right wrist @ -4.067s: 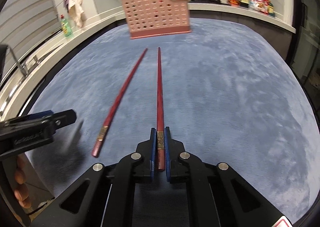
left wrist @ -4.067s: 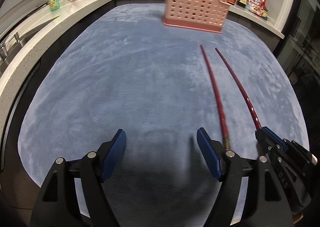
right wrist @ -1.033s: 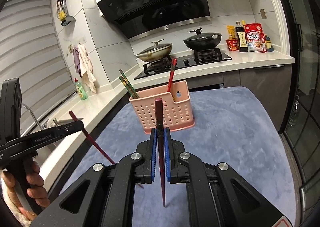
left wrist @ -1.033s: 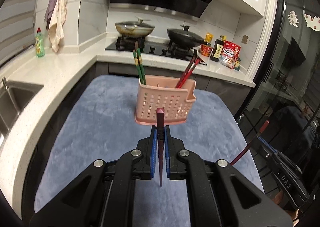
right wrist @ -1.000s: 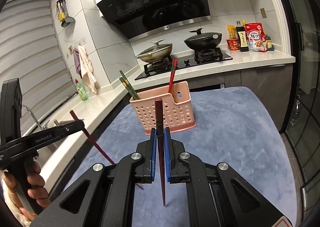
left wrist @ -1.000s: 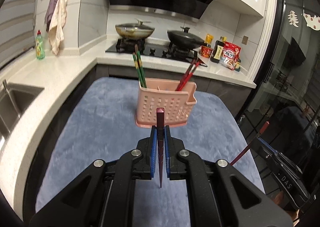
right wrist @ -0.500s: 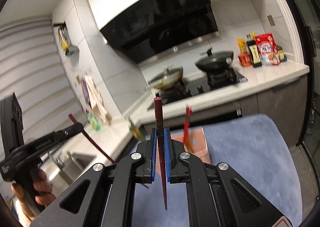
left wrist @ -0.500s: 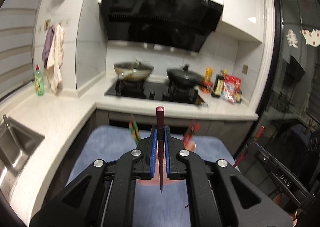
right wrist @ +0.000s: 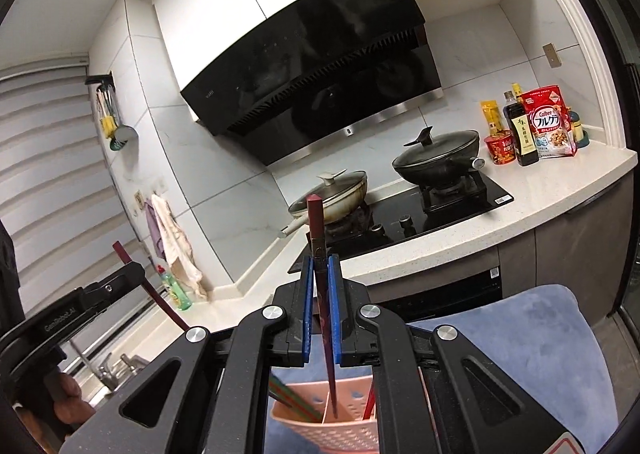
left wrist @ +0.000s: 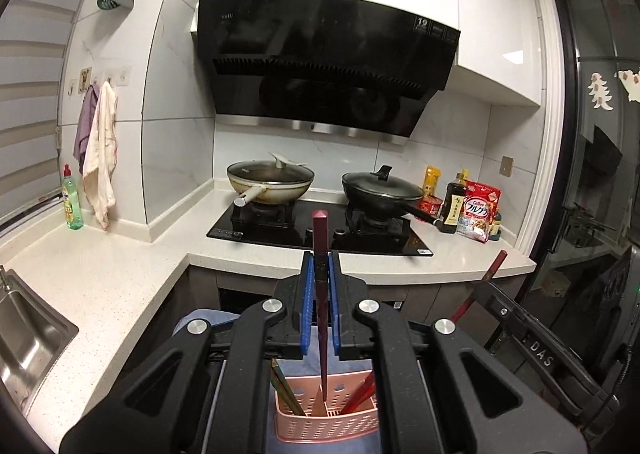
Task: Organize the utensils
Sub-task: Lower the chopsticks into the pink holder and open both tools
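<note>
My left gripper [left wrist: 320,294] has its blue fingers [left wrist: 306,302] pinched tight on a dark red chopstick [left wrist: 321,318], which stands nearly upright between them, blunt end up against the stove behind and thin tip pointing down at the pink basket [left wrist: 328,420] below. Whether that tip is inside the basket or just above its rim I cannot tell; it ends near the middle divider. My own black frame hides most of the basket, so only its front wall and a slice of the inside show, with green chopsticks [left wrist: 282,386] leaning in the left compartment and red chopsticks [left wrist: 362,394] in the right. My right gripper [right wrist: 322,306] is likewise clamped on a second dark red chopstick [right wrist: 325,318], tilted a little, its tip down in or over the basket near the divider; again the frame cuts off the view. In the right wrist view the blue cloth [right wrist: 540,338] on the worktop shows to the right, its near part hidden. Each gripper appears at the edge of the other's view, only partly in frame, with its chopstick's top sticking up. A few fingers of the person's hand [right wrist: 68,402] show at the lower left, dim.
</note>
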A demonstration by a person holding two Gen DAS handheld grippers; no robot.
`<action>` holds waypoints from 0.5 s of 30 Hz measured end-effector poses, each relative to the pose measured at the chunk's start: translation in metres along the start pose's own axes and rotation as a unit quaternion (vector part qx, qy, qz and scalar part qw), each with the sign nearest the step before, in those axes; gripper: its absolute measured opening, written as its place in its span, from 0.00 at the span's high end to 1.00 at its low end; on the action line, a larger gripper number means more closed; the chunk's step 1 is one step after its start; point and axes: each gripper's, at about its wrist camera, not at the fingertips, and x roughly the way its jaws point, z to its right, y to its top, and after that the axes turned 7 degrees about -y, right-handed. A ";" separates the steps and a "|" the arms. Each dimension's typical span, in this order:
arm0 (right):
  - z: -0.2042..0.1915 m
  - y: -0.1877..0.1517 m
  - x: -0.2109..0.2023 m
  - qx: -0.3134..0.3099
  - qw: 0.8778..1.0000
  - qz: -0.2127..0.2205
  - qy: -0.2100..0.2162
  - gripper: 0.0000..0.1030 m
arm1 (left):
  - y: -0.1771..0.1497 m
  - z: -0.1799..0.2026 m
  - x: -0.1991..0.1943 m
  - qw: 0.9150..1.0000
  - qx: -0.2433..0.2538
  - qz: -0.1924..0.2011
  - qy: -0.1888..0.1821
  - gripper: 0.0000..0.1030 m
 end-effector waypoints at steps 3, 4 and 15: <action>0.001 -0.007 0.016 -0.002 1.000 -0.010 -0.003 0.93 | -0.008 -0.004 0.013 1.000 -0.002 -0.011 -0.002 0.93; 0.002 -0.011 0.022 -0.001 1.000 -0.016 -0.003 0.93 | -0.011 -0.005 0.017 1.000 -0.004 -0.015 -0.002 0.93; 0.008 -0.051 0.054 -0.017 0.997 -0.068 -0.015 0.93 | -0.043 -0.016 0.047 0.998 -0.014 -0.060 -0.004 0.93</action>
